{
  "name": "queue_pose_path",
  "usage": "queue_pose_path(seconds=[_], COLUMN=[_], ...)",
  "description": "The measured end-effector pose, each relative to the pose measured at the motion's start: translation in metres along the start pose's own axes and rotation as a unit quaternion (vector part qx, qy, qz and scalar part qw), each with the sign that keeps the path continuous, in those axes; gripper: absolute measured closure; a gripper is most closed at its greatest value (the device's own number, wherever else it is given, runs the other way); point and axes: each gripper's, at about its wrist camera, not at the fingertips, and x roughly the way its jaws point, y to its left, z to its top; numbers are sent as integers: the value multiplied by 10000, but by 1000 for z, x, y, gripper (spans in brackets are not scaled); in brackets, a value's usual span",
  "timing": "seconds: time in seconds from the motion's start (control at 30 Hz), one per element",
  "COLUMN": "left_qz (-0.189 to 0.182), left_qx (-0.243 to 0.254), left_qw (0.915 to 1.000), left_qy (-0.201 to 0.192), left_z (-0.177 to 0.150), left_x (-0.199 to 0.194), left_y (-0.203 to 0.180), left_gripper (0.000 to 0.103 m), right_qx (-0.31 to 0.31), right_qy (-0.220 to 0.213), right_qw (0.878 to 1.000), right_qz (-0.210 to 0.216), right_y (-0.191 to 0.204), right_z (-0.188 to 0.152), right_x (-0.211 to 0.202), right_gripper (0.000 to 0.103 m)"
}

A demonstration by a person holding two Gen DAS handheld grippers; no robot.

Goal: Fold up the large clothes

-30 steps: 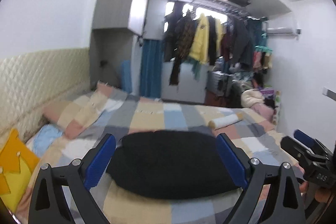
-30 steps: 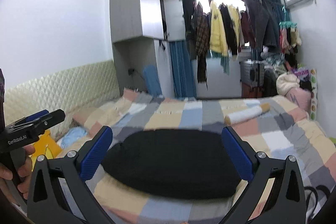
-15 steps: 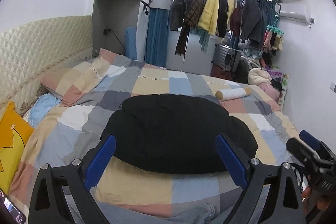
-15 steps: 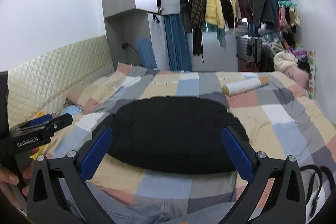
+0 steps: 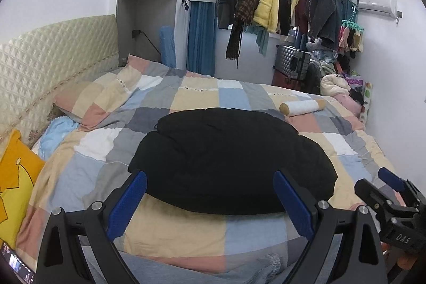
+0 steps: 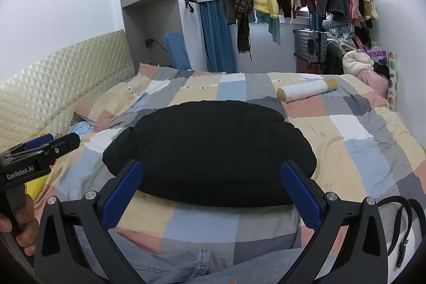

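Note:
A large black garment (image 5: 229, 159) lies spread in a flat, rounded heap on the patchwork bed cover (image 5: 186, 228); it also shows in the right wrist view (image 6: 213, 151). My left gripper (image 5: 210, 201) is open and empty, held above the bed's near edge in front of the garment. My right gripper (image 6: 213, 193) is open and empty, likewise short of the garment's near edge. Each gripper shows at the side of the other's view: the right one (image 5: 391, 201) and the left one (image 6: 40, 153).
A rolled white bolster (image 5: 302, 107) lies at the far right of the bed. Pillows (image 5: 101, 97) and a yellow cushion (image 5: 13, 185) lie along the padded headboard at left. Clothes hang on a rack (image 5: 279, 4) behind. A black belt (image 6: 404, 225) lies at the right bed edge. Jeans (image 6: 186, 268) lie below.
Both grippers have tilted downward and drawn back, so the garment and the near bed edge fill more of the views. Both jaws stay open.

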Motion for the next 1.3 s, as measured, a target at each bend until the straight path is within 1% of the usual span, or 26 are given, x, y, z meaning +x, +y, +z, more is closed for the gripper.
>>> queue_pose_path(seconds=[0.23, 0.4, 0.97, 1.13, 1.3], left_qz=[33, -151, -96, -227, -227], left_qx=[36, -25, 80, 81, 64], left_qw=[9999, 9998, 9999, 9996, 9996], left_qy=[95, 100, 103, 138, 161], left_z=[-2, -2, -6, -5, -6], left_x=[6, 7, 6, 6, 7], left_y=[-1, -1, -6, -7, -7], left_gripper=[6, 6, 6, 6, 6], right_qx=[-19, -1, 11, -3, -1], right_qy=[87, 84, 118, 141, 144], right_qw=[9999, 9999, 9998, 9997, 9997], right_qz=[-77, -106, -176, -192, -208], right_y=[-1, -3, -6, -8, -8], right_z=[-4, -3, -9, -9, -9], right_x=[3, 2, -1, -2, -2], right_gripper=[0, 0, 0, 0, 0])
